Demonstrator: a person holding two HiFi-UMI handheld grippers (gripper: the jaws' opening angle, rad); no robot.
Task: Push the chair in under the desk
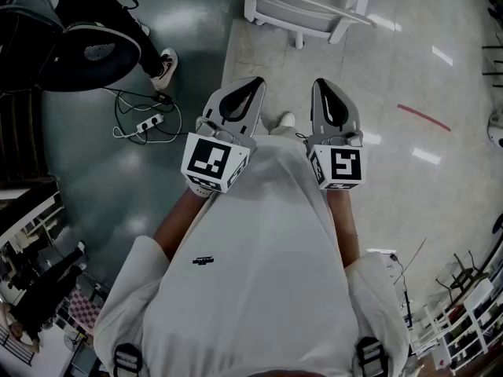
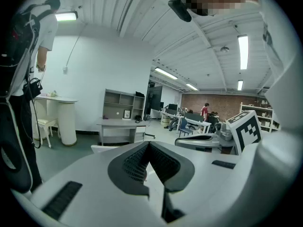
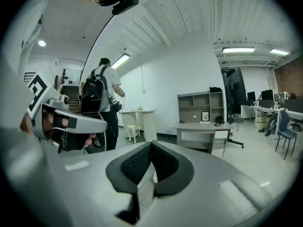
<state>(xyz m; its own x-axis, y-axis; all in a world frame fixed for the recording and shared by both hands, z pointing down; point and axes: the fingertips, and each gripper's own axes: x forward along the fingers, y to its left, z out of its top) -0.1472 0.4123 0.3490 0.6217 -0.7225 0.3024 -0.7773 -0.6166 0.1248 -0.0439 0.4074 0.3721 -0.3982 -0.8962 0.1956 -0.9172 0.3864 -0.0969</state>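
Observation:
Both grippers are held side by side against the person's white shirt, pointing forward. My left gripper (image 1: 253, 83) is shut with nothing between its pads, and its closed tips fill the left gripper view (image 2: 149, 144). My right gripper (image 1: 321, 85) is also shut and empty (image 3: 151, 144). A white chair-like frame (image 1: 302, 8) stands on the floor a step ahead of the tips, and its top edge (image 2: 101, 148) peeks over the left gripper. Farther off against the wall stands a grey desk (image 3: 202, 126) with a shelf unit behind it (image 2: 119, 125).
A person with a black backpack (image 1: 88, 47) stands ahead on the left (image 3: 100, 103). A power strip with cables (image 1: 146, 123) lies on the dark floor. A white round table with a small stool (image 3: 136, 122) stands by the wall. A red tape mark (image 1: 423, 117) is on the right.

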